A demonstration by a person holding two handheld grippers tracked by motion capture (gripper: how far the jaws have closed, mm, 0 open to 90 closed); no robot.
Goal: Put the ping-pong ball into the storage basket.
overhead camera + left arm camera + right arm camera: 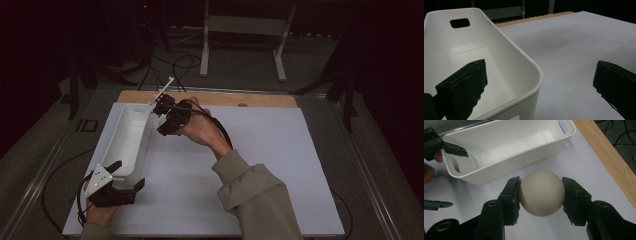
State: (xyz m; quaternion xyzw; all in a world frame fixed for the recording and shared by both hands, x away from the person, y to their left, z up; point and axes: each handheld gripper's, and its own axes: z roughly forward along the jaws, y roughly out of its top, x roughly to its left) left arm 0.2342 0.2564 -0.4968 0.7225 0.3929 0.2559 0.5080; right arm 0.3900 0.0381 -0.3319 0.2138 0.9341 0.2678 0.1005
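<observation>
White bin (pixel 131 137) runs near-to-far, apparently.

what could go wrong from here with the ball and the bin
1. The cream ball is round and smooth, and the right gripper pinches it at just two spots on its sides, so it could squirt out and roll across the white mat.
2. The left gripper is open astride the corner of the white bin, one jaw inside, one outside. Closing or pulling might shift the bin before the ball arrives.
</observation>
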